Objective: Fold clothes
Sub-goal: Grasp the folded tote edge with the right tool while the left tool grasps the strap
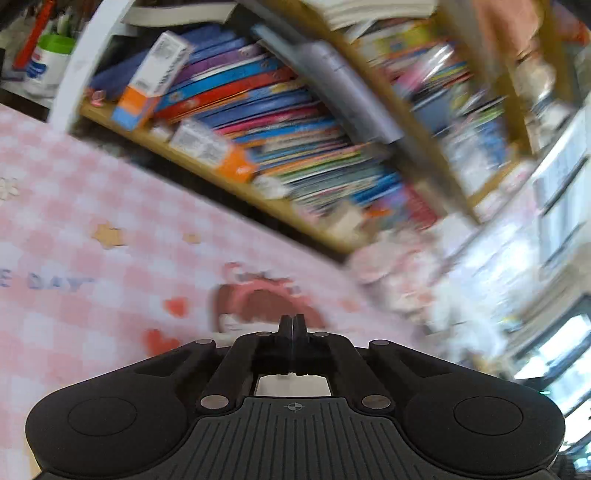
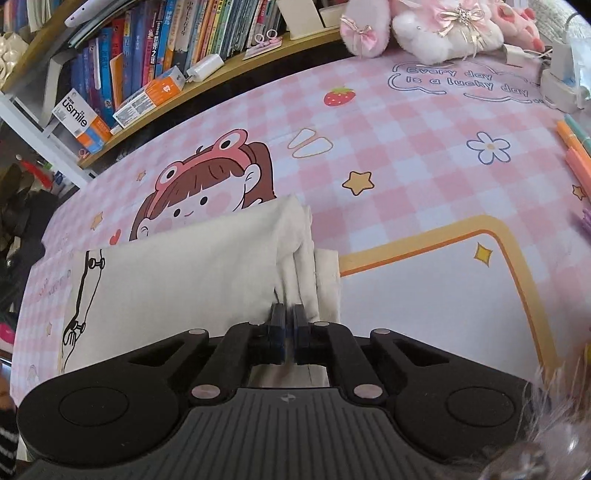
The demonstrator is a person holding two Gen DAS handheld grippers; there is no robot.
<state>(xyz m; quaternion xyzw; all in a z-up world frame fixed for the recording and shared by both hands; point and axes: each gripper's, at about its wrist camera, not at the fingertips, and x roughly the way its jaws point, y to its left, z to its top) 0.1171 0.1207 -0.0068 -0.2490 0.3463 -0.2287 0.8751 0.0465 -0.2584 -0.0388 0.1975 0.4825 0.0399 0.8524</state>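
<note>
A cream garment [image 2: 177, 273] with a black line drawing lies folded on the pink checked table mat [image 2: 406, 155] in the right wrist view. My right gripper [image 2: 290, 314] is shut on the garment's bunched right edge, low over the mat. My left gripper [image 1: 291, 323] is shut and holds nothing; it hangs above the pink mat [image 1: 74, 192]. The left wrist view is tilted and blurred. The garment does not show in it.
A wooden bookshelf [image 2: 192, 85] packed with books runs along the table's far edge, and also shows in the left wrist view [image 1: 258, 110]. Pink plush toys [image 2: 424, 33] sit at the far right corner. Coloured pens [image 2: 576, 155] and small white boxes [image 2: 561, 85] lie along the right edge.
</note>
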